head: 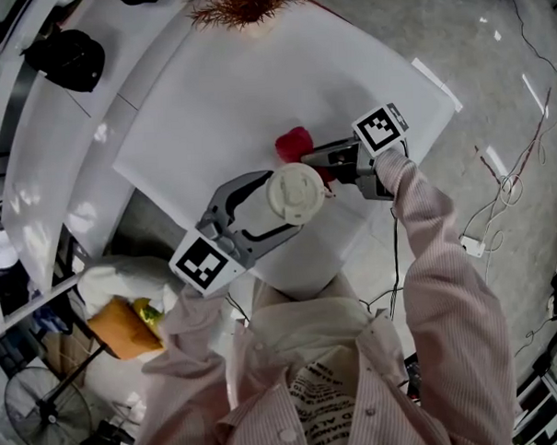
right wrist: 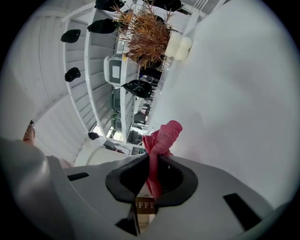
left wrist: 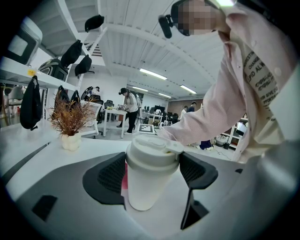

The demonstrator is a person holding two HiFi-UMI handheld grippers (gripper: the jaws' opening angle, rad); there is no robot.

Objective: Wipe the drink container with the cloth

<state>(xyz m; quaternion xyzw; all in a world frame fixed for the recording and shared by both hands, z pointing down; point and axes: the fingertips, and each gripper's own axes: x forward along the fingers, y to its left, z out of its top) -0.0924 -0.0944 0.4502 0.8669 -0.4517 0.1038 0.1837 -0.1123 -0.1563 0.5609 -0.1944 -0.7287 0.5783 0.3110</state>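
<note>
1. left tongs [left wrist: 152,174] were clamped on an upright, plain white drink container [head: 295,193] with a matching flip-top lid, over the near edge of the white counter [head: 255,98].
2. right tongs [right wrist: 151,180] were pinched shut on a bunched red cloth [right wrist: 164,136], just beside the container.

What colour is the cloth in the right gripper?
Red cloth, seen best in the right gripper view.

drink container [left wrist: 151,180]: cream body and lid, smooth, matt, plastic in look.
cloth [right wrist: 163,137]: red woven fabric, coarse, matt.
left gripper [left wrist: 152,166] pads [left wrist: 110,176]: black, cross-ribbed, matt.
right gripper [right wrist: 151,161] shell: grey, smooth, matt plastic.
table [head: 254,89]: white, smooth, slight sheen.
sleeve [head: 452,283]: fine-striped woven cloth.
</note>
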